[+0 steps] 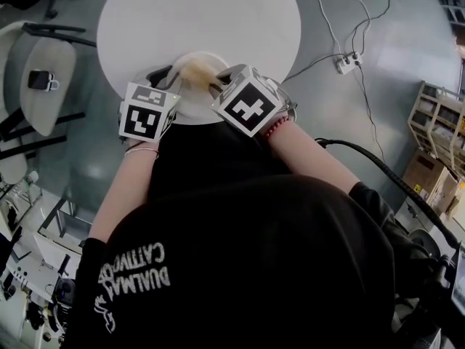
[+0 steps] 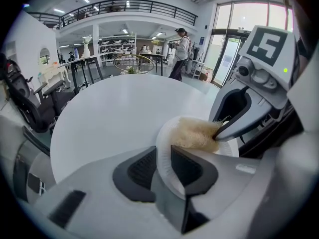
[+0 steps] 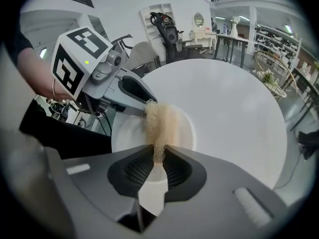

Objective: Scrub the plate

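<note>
A white plate (image 1: 195,106) lies at the near edge of the round white table (image 1: 196,13). My left gripper (image 2: 163,156) is shut on the plate's rim (image 2: 163,136), with one pad above the rim and one below. A tan fibrous scrubber (image 3: 162,123) rests on the plate's face (image 3: 127,133), and my right gripper (image 3: 158,156) is shut on its near end. In the head view the scrubber (image 1: 196,70) shows between the left gripper (image 1: 163,77) and the right gripper (image 1: 218,84). Each gripper view shows the other gripper right beside the scrubber.
The plate overhangs the table edge nearest the person's body. A chair (image 1: 47,71) with a small device on it stands to the left. A power strip (image 1: 347,62) with cables lies on the floor to the right, and a wooden shelf (image 1: 436,115) beyond it.
</note>
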`<state>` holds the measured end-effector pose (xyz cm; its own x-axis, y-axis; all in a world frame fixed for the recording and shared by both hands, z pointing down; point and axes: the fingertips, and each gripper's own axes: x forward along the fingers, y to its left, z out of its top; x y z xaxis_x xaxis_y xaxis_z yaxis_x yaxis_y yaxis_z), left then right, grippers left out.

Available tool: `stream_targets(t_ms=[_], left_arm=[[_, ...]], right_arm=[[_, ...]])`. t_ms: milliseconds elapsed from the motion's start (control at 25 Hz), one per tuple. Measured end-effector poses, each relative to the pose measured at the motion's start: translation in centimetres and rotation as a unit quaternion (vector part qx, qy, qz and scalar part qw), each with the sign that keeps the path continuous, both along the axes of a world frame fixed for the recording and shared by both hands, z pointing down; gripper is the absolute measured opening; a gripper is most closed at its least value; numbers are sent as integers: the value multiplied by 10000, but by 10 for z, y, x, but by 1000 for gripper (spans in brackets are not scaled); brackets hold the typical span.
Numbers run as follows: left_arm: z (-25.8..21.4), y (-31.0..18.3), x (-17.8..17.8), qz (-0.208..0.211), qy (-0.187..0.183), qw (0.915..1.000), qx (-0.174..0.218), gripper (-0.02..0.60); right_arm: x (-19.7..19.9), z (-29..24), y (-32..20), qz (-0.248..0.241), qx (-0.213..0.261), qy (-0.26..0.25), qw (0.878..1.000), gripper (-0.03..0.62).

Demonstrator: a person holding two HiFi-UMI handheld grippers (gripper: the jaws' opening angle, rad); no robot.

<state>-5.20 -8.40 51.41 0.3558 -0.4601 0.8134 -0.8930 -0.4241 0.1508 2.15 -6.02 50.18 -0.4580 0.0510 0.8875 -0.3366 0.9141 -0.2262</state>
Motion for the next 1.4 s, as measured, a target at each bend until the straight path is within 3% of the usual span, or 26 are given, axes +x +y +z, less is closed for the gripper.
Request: stream_targets(t_ms=[480, 1040, 1200, 1400], left_arm=[[2, -6, -7, -56, 25, 10000, 11, 93], [1, -4, -7, -79, 65, 9999, 133, 94], [2, -4, -8, -89, 58, 9999, 133, 92], [1, -5, -4, -88, 121, 9999, 77, 92]], right_arm=[[15, -4, 3, 49, -148, 73, 9999, 58], [51, -18, 11, 467, -428, -27, 9980, 57], [27, -35, 15, 286, -548, -586, 9964, 54], [-4, -21, 20, -314, -561, -309, 9975, 55]])
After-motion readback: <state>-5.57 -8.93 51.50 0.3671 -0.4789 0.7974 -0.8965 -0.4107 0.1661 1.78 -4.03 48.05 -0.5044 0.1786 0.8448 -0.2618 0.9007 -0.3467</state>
